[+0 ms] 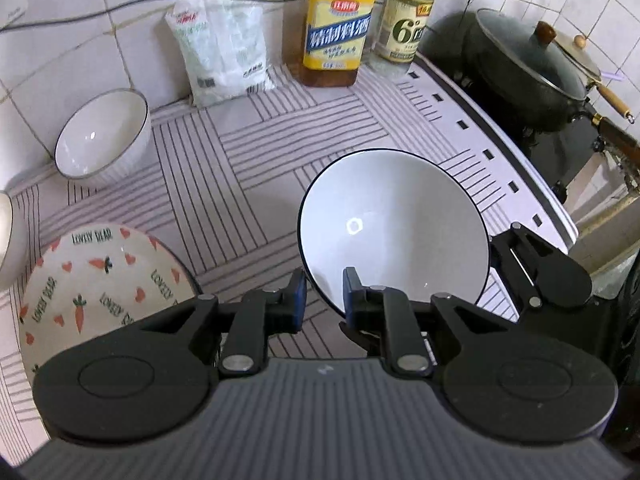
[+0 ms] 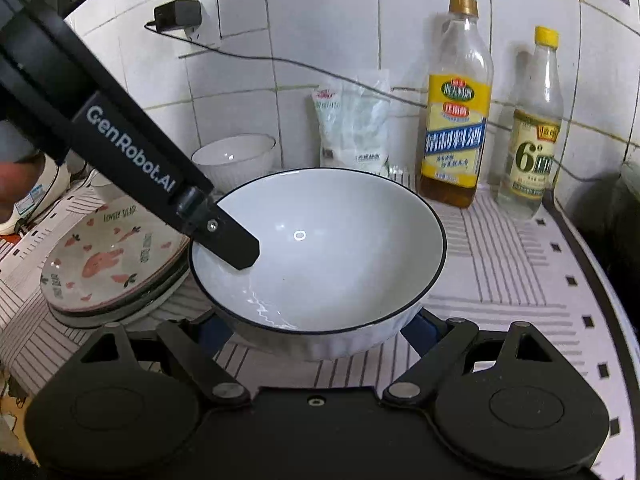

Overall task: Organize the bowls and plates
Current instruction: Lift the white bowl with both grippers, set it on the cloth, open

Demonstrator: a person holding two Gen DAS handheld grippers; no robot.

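Observation:
A large white bowl with a dark rim [image 1: 392, 220] is held over the striped mat by both grippers. My left gripper [image 1: 325, 294] is shut on its near rim, one finger inside and one outside. In the right wrist view its inner finger [image 2: 240, 248] reaches into the bowl [image 2: 340, 248]. My right gripper [image 2: 320, 332] spans the bowl's ribbed outer wall, its blue pads pressed on either side. A stack of carrot-patterned plates [image 1: 100, 280] lies to the left. A smaller white bowl [image 1: 100, 136] stands at the back left by the tiled wall.
Against the back wall stand a yellow-labelled bottle [image 1: 338, 28], a clear bottle [image 1: 408, 20] and a white bag [image 1: 224, 48]. A lidded dark wok [image 1: 528, 68] sits on the stove at the right, beyond the mat's edge. A cable runs along the tiles.

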